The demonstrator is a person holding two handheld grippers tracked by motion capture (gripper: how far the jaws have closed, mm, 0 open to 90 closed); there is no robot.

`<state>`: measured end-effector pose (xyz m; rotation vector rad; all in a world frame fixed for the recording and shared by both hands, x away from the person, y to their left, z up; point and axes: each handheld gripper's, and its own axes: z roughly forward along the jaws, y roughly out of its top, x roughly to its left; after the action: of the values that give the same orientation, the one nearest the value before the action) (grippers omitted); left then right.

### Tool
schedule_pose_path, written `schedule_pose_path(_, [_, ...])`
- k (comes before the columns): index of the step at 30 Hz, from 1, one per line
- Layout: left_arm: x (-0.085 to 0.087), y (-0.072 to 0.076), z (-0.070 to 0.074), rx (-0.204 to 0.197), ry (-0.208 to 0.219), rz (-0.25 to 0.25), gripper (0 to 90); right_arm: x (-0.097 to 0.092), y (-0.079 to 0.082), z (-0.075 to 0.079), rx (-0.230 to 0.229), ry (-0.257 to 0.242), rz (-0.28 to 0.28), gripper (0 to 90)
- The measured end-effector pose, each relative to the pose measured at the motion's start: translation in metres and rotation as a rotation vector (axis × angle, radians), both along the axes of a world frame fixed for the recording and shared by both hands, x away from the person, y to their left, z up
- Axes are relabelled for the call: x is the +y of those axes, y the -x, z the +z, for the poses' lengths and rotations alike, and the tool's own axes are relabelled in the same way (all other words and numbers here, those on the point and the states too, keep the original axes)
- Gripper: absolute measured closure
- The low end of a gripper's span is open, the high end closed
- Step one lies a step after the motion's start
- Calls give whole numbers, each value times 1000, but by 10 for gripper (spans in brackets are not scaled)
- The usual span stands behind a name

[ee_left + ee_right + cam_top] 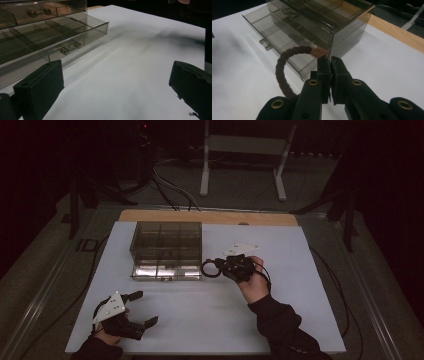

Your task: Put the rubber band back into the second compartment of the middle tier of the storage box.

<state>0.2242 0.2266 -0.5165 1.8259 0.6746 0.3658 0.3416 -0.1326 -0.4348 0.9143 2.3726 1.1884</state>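
**Hair tie pinched at the drawer box**

Hair tie [284, 72], a dark braided loop with a tan tag, is held just in front of the smoked plastic box [167, 242], at its right front corner. The box stands toward the far left of the white sheet [280, 320]; its bottom drawer [75, 35] is pulled out toward the person, and small metal parts [70, 47] are seen in a front compartment. The drawer's open front and its handle lie directly beyond the loop.

Wide bare sheet is left to the right of the box and across the near half of the table. A strip of wooden edge [210, 216] is seen behind the box; cables and a white stand lie on the floor beyond.

The right gripper [329, 58] is closed tight on the loop beside the tag, the rest of the loop hanging out to its left. The left gripper [140, 309] rests near the front left corner of the sheet, well apart from the box, its jaws spread wide with nothing between them.
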Motion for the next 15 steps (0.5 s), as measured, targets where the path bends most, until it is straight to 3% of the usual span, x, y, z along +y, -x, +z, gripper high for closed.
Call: schedule_pose_path(15, [0,1,0,0,3,-3,3,33,-7,8,13,-1,49,860])
